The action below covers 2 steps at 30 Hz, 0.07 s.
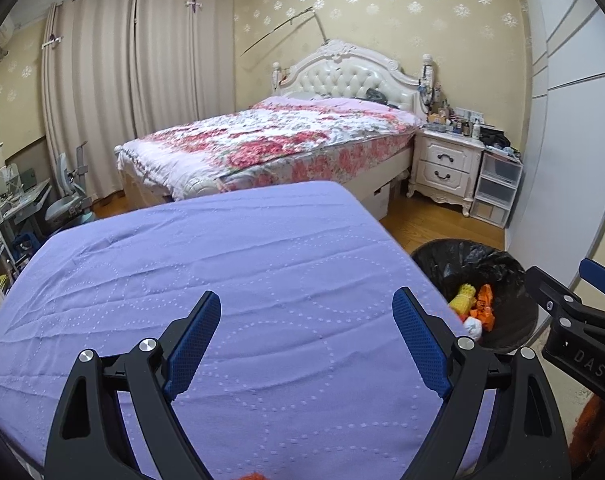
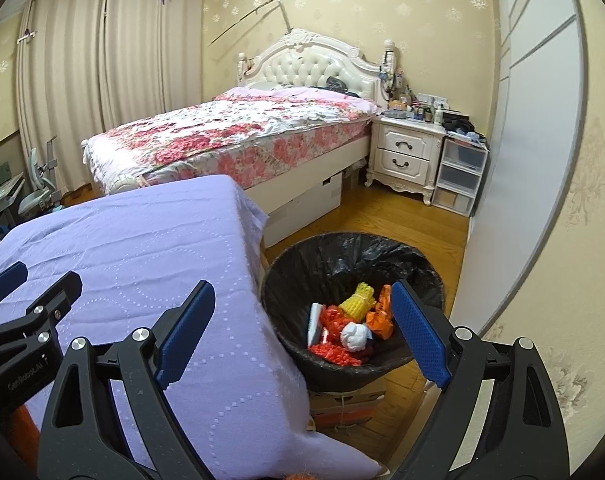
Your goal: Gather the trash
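A trash bin [image 2: 298, 276] lined with a black bag stands on the floor right of the purple-covered table [image 2: 142, 248]. In it lie a yellow foam net [image 2: 356, 298], orange wrappers [image 2: 380, 318], red scraps [image 2: 334, 350] and a white crumpled ball [image 2: 354, 336]. My right gripper [image 2: 304, 330] is open and empty, above the table's right edge and the bin. My left gripper [image 1: 306, 340] is open and empty above the table [image 1: 222, 264]. The bin [image 1: 502, 276] shows at right in the left wrist view, with the right gripper's fingers [image 1: 598, 280] beside it.
A bed with a floral cover [image 2: 230, 136] stands behind the table. A white nightstand [image 2: 406, 156] and plastic drawers [image 2: 460, 176] stand at the back right. A wardrobe [image 2: 514, 152] is at right. A flat cardboard box [image 2: 350, 400] lies under the bin. A desk and chair [image 1: 62, 200] are at left.
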Motion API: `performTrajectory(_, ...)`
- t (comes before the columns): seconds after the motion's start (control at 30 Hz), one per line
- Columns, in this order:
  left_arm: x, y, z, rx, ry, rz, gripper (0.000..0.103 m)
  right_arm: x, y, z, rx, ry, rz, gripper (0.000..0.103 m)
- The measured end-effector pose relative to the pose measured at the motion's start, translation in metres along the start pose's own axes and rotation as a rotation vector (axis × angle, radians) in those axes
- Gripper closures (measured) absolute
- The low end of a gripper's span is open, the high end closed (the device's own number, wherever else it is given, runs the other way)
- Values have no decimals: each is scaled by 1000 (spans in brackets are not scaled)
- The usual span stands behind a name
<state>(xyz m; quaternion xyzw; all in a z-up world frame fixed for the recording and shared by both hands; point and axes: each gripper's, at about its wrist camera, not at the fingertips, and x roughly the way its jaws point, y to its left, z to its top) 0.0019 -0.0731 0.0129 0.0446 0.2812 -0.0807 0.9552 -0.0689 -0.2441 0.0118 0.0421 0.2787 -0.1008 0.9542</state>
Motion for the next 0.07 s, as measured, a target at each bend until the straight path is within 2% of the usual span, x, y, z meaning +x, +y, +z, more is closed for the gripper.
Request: performTrajectory(0.07, 8, 15, -2, -22, 38, 18, 18, 8, 12, 0, -19, 16, 23, 16)
